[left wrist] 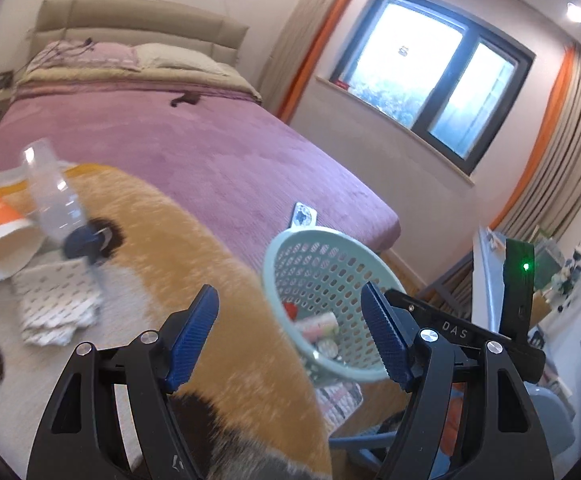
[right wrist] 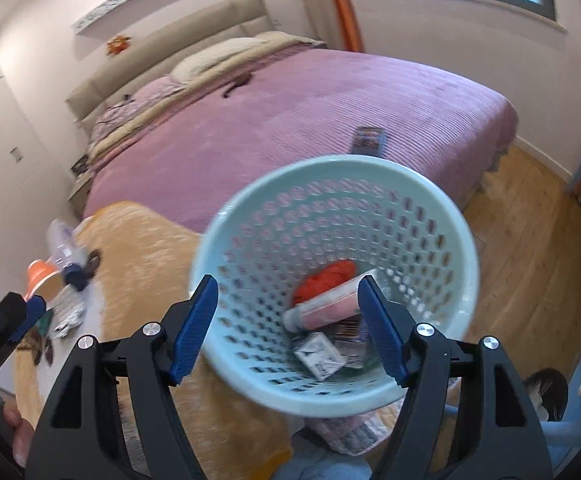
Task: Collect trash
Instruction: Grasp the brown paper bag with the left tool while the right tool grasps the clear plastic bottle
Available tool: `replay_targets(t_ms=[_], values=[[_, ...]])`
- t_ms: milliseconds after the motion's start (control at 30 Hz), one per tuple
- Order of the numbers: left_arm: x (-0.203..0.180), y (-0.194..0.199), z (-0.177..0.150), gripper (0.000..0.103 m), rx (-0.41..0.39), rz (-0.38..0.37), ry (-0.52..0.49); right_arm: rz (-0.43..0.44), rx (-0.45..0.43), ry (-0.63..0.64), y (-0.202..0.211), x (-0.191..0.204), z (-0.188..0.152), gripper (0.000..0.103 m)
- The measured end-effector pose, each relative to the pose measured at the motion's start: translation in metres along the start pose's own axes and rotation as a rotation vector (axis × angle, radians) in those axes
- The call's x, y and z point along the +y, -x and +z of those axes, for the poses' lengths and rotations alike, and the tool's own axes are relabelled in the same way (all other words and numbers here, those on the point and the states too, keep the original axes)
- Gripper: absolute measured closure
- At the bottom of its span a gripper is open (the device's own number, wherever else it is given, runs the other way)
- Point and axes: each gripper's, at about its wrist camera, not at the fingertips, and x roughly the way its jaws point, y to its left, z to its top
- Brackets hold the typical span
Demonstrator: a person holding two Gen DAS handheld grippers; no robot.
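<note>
Blue-padded, our left gripper [left wrist: 288,336] gapes empty, and so does our right gripper [right wrist: 288,328] over the mint perforated plastic basket [right wrist: 430,208]. Left on the orange plush blanket [left wrist: 162,240]: a clear plastic bottle [left wrist: 52,200], light, slippery, crushable; we judge its blue-capped neck the best hold.

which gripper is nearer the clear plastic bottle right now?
Left. The left gripper is open over the orange blanket, with the clear plastic bottle ahead to its left. The right gripper is open over the mint basket, farther away.
</note>
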Motion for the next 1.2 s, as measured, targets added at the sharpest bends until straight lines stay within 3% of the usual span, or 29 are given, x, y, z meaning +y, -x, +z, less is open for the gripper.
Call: replay_targets(t_ms=[100, 500, 733, 833, 900, 1200], values=[[0.019, 0.028, -0.005, 0.031, -0.019, 0.031, 0.025, 0.055, -0.019, 0.034, 0.006, 0.024, -0.006, 0.034], [0.127, 0.135, -0.007, 0.031, -0.133, 0.323, 0.2, 0.242, -0.052, 0.295, 0.013, 0.155, -0.036, 0.034], [0.185, 0.144, -0.013, 0.031, -0.109, 0.384, 0.311, 0.255, -0.065, 0.42, -0.002, 0.209, -0.047, 0.035], [0.203, 0.141, -0.015, 0.032, -0.118, 0.397, 0.349, 0.276, -0.053, 0.455, -0.015, 0.232, -0.038, 0.044], [0.216, 0.138, -0.012, 0.033, -0.13, 0.411, 0.372, 0.31, -0.036, 0.466, -0.026, 0.243, -0.028, 0.056], [0.238, 0.116, -0.01, 0.048, -0.134, 0.444, 0.409, 0.303, 0.002, 0.501, -0.083, 0.291, -0.003, 0.057]])
